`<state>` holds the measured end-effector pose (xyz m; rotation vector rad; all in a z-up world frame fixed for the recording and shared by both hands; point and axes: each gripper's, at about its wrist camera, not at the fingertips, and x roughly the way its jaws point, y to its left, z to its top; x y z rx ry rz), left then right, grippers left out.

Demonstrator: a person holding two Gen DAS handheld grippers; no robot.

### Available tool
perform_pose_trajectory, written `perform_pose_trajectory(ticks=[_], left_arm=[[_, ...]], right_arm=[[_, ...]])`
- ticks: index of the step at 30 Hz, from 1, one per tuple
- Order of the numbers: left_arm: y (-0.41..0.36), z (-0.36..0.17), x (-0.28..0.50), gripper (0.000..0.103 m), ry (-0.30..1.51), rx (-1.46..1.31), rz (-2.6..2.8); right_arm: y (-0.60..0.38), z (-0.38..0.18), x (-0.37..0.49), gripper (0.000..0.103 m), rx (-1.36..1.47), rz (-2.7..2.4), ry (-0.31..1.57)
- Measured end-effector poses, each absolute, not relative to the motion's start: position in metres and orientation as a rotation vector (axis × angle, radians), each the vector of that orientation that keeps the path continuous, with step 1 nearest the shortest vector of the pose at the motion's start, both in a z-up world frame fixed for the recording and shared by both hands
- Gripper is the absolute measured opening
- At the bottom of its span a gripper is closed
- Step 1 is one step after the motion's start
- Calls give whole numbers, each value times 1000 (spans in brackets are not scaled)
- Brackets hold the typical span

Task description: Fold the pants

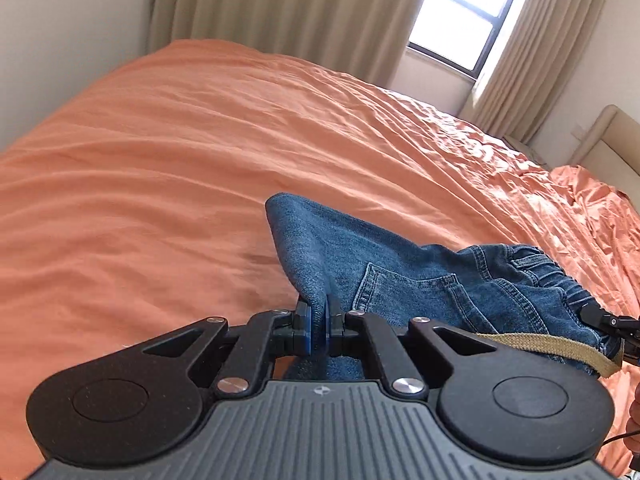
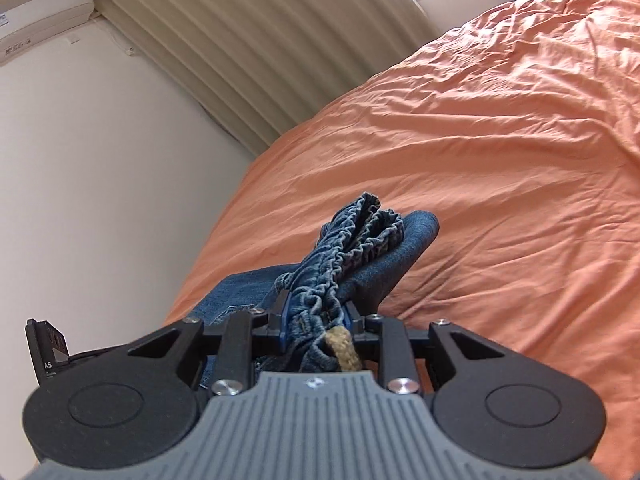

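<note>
Left wrist view shows the left gripper (image 1: 318, 326), black with blue pads, its jaws drawn narrow and pinching a fold of the pants (image 1: 400, 264). The fabric is mid-blue denim with a soft, slightly fuzzy weave. It rises from the pads as a rounded flap toward the far side and spreads to the right, where a stitched patch pocket (image 1: 404, 292) and the gathered, elastic waistband (image 1: 540, 268) show. A flat tan woven drawstring (image 1: 552, 346) trails across the near right, next to a bit of the right gripper (image 1: 608, 322) at the right edge of that view.

Right wrist view has the right gripper (image 2: 316, 320) closed narrow on the bunched, crinkled waistband (image 2: 344, 252), with the frayed end of the drawstring (image 2: 344, 344) poking out just behind the pads. The denim stands up beyond the fingers in a ruffled ridge, and more of it hangs below to the left.

Under the pants spreads a wrinkled orange bedsheet (image 1: 180, 140), matte and creased. Beyond it hang pleated beige curtains (image 1: 280, 4) beside a bright window (image 1: 460, 16) and plain cream walls (image 2: 80, 160).
</note>
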<state>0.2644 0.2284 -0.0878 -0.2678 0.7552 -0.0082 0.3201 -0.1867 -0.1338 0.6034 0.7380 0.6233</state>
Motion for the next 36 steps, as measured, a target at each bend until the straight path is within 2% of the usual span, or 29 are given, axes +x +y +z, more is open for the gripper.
perform_pose_trajectory(ticks=[7, 13, 18, 23, 30, 36], left_arm=[[295, -78, 271, 6, 724, -205, 124], [325, -138, 280, 6, 799, -232, 178], [336, -171, 281, 6, 793, -282, 175], [338, -178, 280, 9, 810, -267, 161], [346, -169, 267, 22, 843, -255, 191], [349, -167, 233, 28, 898, -248, 220]], right_arm=[[-94, -150, 330, 20, 579, 702, 718], [-64, -204, 323, 20, 532, 659, 819], [-72, -235, 330, 21, 569, 624, 890], [-69, -245, 331, 27, 559, 602, 917], [-56, -230, 340, 38, 418, 562, 948], [-48, -213, 337, 46, 348, 516, 957]])
